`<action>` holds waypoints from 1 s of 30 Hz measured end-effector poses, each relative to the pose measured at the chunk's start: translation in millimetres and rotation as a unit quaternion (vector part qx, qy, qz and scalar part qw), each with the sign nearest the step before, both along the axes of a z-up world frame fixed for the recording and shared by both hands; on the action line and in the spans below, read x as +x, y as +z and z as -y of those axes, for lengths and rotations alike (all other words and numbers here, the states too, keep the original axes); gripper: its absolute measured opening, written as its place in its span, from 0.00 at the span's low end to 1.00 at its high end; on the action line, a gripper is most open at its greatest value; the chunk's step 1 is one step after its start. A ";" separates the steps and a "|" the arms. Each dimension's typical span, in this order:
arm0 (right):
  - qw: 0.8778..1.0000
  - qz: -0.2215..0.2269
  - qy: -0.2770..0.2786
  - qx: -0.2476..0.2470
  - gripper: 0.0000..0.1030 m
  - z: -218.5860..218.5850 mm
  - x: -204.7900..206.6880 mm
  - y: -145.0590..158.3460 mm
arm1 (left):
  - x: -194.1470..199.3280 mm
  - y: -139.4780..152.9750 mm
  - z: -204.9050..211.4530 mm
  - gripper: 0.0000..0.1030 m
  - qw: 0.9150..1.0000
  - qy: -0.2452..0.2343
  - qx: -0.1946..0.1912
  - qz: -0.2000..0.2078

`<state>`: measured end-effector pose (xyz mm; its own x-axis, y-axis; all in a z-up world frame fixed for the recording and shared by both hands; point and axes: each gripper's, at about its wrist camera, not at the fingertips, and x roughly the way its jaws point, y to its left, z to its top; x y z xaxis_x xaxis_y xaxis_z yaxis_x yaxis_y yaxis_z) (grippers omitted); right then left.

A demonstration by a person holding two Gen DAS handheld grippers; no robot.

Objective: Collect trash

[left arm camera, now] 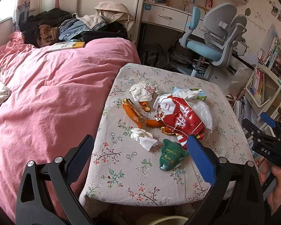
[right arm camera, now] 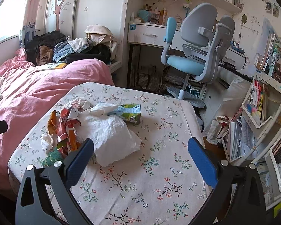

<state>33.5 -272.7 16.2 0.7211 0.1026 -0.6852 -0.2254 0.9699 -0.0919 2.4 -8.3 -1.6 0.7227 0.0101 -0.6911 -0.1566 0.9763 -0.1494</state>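
Low in the left wrist view, the left gripper (left arm camera: 140, 159) hangs over the near edge of the floral table (left arm camera: 133, 183), its jaws spread wide and empty. The right gripper (right arm camera: 140, 159) is likewise agape over bare cloth, a hand (left arm camera: 277, 185) holding it at lower right. Trash sits mid-frame: red snack bag (left arm camera: 179, 116), orange peels (left arm camera: 132, 112), 2 crumpled tissues (left arm camera: 143, 91), white plastic bag (right arm camera: 110, 131), green carton (right arm camera: 130, 112).

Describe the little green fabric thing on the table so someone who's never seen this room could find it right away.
Start at the small table with the floral cloth beside the pink bed. The trash sits in a heap near its middle; on the side nearest the grippers, just below the red snack bag, lies the green fabric pouch. It is the only dark green, soft item, with gold stitching, unlike the white tissues and orange peels.
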 end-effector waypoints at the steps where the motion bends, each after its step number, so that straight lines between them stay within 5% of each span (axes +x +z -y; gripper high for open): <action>1: 1.000 0.000 0.000 -0.001 0.94 -0.6 -0.5 -0.1 | -0.1 0.1 -0.3 0.93 1.000 0.000 0.000 0.000; 30: 1.000 0.003 0.009 -0.005 0.94 1.8 -0.8 -1.7 | -0.4 -0.1 -1.9 0.93 1.000 0.001 0.001 -0.001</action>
<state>32.7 -274.5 14.5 0.7240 0.1080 -0.6813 -0.2415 0.9649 -0.1036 2.0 -6.4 -1.7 0.7214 0.0124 -0.6924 -0.1584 0.9763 -0.1475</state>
